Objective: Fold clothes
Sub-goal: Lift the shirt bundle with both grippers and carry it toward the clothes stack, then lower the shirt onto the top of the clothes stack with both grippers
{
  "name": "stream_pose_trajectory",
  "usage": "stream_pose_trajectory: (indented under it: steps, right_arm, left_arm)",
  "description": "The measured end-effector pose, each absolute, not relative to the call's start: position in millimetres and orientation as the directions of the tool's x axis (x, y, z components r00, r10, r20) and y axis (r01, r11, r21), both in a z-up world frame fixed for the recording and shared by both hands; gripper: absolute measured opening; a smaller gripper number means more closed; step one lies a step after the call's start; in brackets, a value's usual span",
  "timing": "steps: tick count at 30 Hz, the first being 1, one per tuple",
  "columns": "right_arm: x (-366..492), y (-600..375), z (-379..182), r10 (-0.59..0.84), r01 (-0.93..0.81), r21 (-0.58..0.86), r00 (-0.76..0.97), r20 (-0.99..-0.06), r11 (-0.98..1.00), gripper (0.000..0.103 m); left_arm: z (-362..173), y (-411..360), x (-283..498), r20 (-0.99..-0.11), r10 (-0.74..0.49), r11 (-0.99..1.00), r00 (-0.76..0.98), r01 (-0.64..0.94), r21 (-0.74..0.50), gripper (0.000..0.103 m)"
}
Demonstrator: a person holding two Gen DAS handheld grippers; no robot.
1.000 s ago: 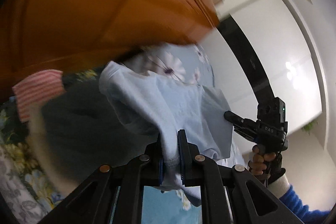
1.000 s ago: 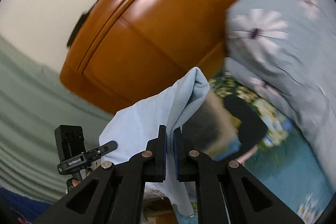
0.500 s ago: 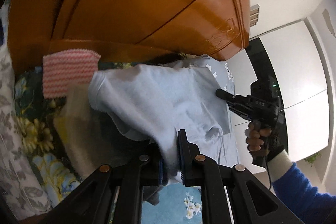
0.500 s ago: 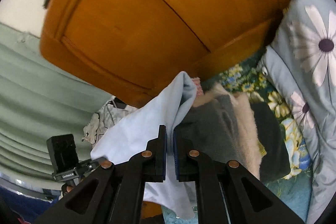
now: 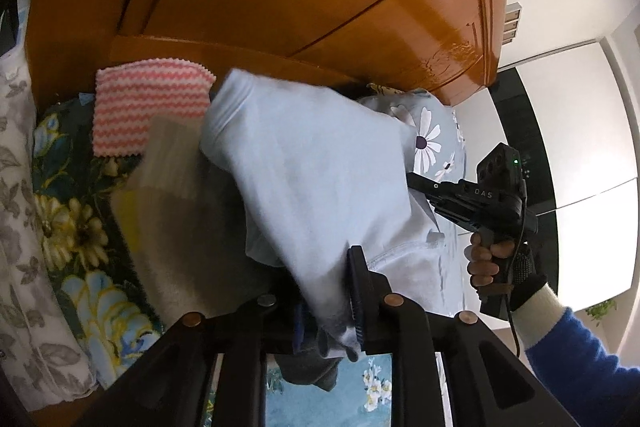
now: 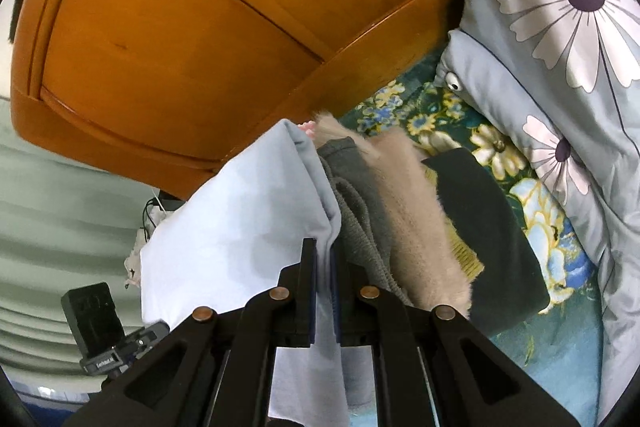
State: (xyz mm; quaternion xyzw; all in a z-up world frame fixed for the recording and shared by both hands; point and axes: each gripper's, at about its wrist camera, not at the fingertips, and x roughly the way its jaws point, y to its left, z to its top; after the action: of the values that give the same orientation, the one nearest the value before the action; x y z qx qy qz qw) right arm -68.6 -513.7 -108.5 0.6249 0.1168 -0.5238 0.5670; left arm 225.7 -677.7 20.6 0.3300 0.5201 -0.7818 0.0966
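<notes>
While the left gripper [image 5: 326, 301] was opening around the pale blue garment [image 5: 320, 171], right gripper [image 6: 324, 259] clamped its edge, grey sweater [image 6: 360, 195] beside.

Left gripper [image 5: 328, 311] – pale blue garment [image 5: 320, 179] covers the gap between its opening jaws, so pad contact can't be read there. Garment is motion-blurred in that view, lower hem cut by the frame edge. Grey and beige folded clothes [image 6: 384, 203] underneath mostly hidden (count unclear). Right gripper [image 5: 416, 181] tips buried in the cloth.

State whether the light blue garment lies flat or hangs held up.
Held up: the light blue garment drapes from the right tool, above the folded pile.
</notes>
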Motion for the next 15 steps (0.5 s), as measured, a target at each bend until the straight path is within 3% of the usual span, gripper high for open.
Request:
stream_pose_trajectory:
  steps: [1,3,6,9,12,15]
  right_arm:
    - [-67,-513,-106,-0.448,0.744,0.585,0.424,-0.787,-0.323,0.006]
    - [-66,-510,-96,-0.455,0.750,0.585,0.424,-0.783,-0.308,0.009]
    - [-66,-501,-80,-0.469,0.754,0.584,0.416,-0.779,-0.301,0.009]
    - [-65,-490,-65,-0.471,0.777,0.550,0.379,-0.797,-0.306,0.011]
    - [-64,-476,-46,-0.476,0.822,0.477,0.300,-0.827,-0.311,0.022]
    - [-46,-467,-28,-0.482,0.874,0.404,0.241,-0.843,-0.270,0.022]
  left_arm:
    - [22,-678,228,-0.623,0.199,-0.437,-0.756,0.501,-0.747,0.027]
    - [25,-679,234,-0.637,0.214,-0.428,-0.741,0.515,-0.743,0.042]
    - [33,-680,245,-0.663,0.210,-0.421,-0.718,0.546,-0.725,0.053]
    - [51,-680,262,-0.708,0.164,-0.459,-0.687,0.583,-0.671,0.057]
    - [77,-677,266,-0.758,0.054,-0.558,-0.650,0.610,-0.562,0.060]
    - [97,-669,247,-0.770,0.005,-0.648,-0.638,0.584,-0.489,0.061]
